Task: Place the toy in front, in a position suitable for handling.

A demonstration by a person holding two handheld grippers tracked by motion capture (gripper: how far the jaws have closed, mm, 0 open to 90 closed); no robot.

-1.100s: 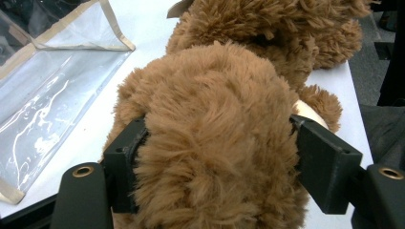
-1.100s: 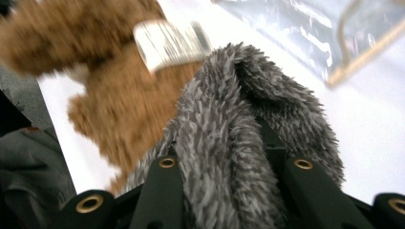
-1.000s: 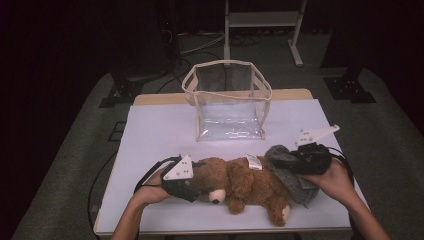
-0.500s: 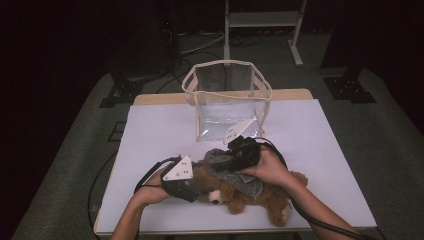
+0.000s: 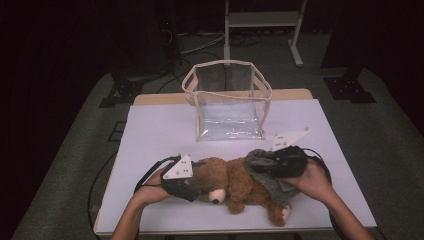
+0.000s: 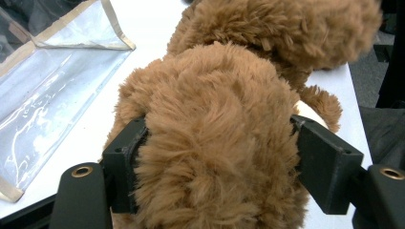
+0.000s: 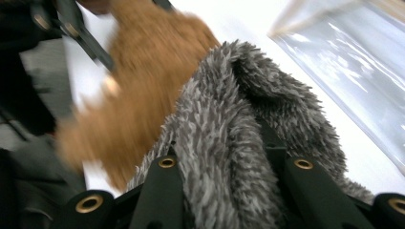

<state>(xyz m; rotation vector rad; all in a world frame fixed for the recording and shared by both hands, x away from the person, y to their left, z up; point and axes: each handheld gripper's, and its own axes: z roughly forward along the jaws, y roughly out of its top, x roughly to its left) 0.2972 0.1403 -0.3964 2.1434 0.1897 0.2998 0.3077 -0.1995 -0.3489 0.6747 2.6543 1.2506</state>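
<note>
A brown teddy bear (image 5: 240, 182) lies on its side near the front of the white table (image 5: 160, 130). My left gripper (image 5: 200, 186) is shut on the bear's head; in the left gripper view the black jaws press into the fur (image 6: 215, 143) from both sides. My right gripper (image 5: 261, 167) is shut on a grey fleece garment (image 5: 274, 184) that drapes over the bear's lower body. In the right gripper view the fleece (image 7: 239, 105) bunches between the jaws, with the bear (image 7: 138, 95) blurred behind it.
A clear plastic bag (image 5: 227, 100) with beige trim stands open-topped at the middle back of the table, also seen as the bag (image 6: 52, 95) and the bag (image 7: 353, 67). A white metal stand (image 5: 260, 20) is on the floor beyond. Cables trail off the table's front.
The right gripper swung left over the bear with the grey fleece, then came back right to the bear's legs. The left gripper kept its hold on the head.
</note>
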